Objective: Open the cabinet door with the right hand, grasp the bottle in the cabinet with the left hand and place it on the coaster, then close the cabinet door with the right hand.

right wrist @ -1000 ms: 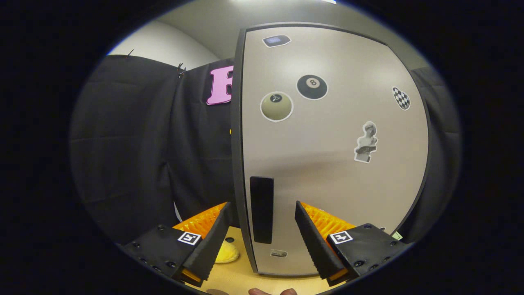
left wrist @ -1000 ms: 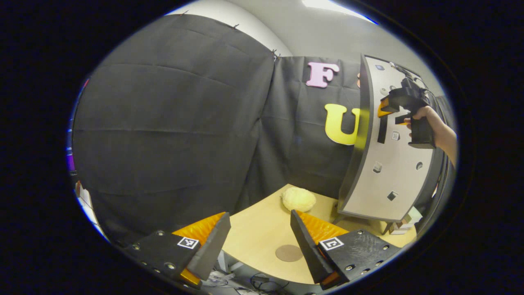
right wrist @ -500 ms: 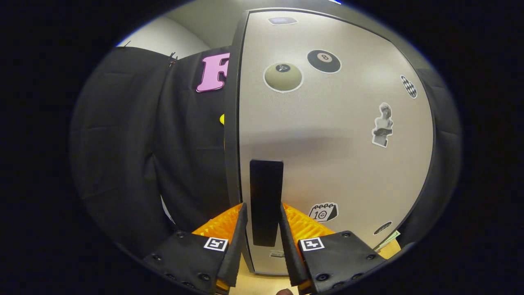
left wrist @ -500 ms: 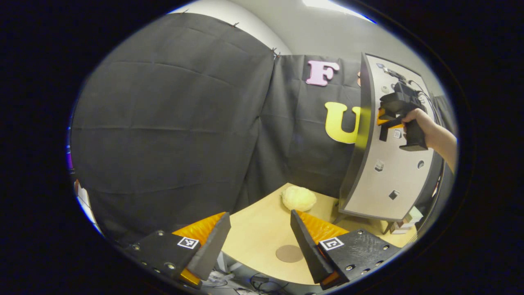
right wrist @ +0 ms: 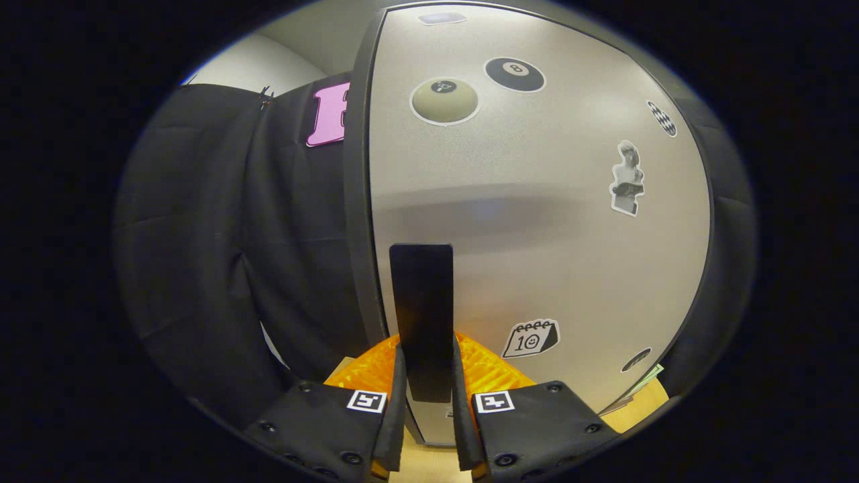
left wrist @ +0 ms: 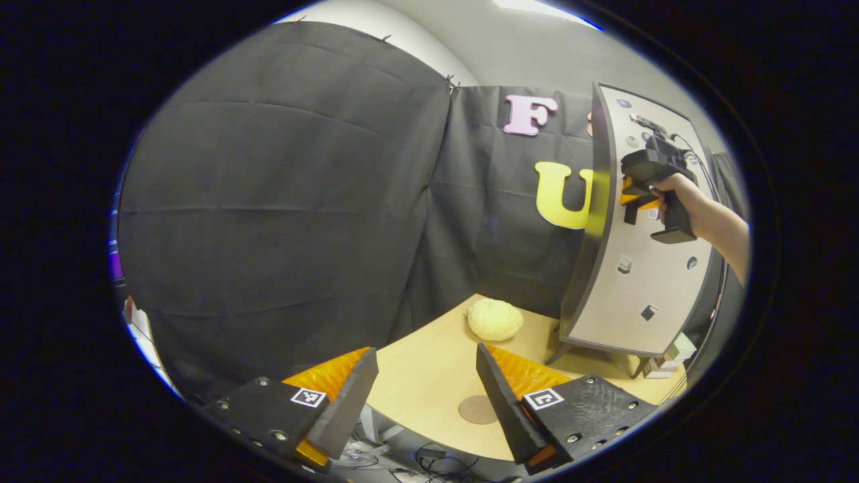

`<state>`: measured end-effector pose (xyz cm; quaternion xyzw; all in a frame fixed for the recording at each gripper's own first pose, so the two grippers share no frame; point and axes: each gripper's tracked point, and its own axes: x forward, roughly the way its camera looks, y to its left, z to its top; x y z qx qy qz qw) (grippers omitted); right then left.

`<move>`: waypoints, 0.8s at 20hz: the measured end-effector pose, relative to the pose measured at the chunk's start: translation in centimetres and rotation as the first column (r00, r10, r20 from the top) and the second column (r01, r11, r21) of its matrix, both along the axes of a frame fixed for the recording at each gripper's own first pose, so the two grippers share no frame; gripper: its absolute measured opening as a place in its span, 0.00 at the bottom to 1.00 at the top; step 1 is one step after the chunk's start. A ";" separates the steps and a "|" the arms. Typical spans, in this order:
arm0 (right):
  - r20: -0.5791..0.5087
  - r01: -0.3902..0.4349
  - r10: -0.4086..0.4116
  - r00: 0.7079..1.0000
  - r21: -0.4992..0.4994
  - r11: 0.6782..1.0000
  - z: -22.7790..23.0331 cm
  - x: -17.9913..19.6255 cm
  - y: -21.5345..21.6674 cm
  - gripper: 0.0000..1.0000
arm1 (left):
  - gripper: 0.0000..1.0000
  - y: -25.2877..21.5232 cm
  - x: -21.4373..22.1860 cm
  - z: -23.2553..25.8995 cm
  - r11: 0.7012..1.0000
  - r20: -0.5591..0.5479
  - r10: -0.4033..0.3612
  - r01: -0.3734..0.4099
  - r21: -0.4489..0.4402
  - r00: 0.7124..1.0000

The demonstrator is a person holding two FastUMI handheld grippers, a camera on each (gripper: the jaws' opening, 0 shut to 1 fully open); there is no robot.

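The grey cabinet door (right wrist: 537,215) carries several stickers and a flat black upright handle (right wrist: 421,315) near its left edge. My right gripper (right wrist: 424,429) is shut on that handle, a finger pressing each side. In the left gripper view the same cabinet door (left wrist: 637,295) stands at the right of the table, with a hand (left wrist: 678,194) holding the right gripper (left wrist: 634,194) against it. My left gripper (left wrist: 423,396) hangs open over the table's near edge, nothing between its fingers. A round brown coaster (left wrist: 478,409) lies on the table just beside its right finger. The bottle is hidden behind the door.
A pale yellow lumpy object (left wrist: 495,319) rests on the wooden table (left wrist: 429,376) near the cabinet's left foot. Small boxes (left wrist: 674,352) sit at the cabinet's base on the right. Cables (left wrist: 429,459) lie on the floor below the table edge.
My right gripper moved in onto the door handle and went from open to shut on it. The left gripper has barely moved.
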<state>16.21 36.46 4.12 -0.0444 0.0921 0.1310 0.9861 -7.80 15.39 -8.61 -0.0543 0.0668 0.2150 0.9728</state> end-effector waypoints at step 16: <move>-0.011 -0.243 0.243 0.970 -0.046 0.969 0.0 -2.7 -0.5 0.11 | 0.87 0.0 0.2 0.1 1.000 -0.023 -0.025 0.024 -0.014 0.999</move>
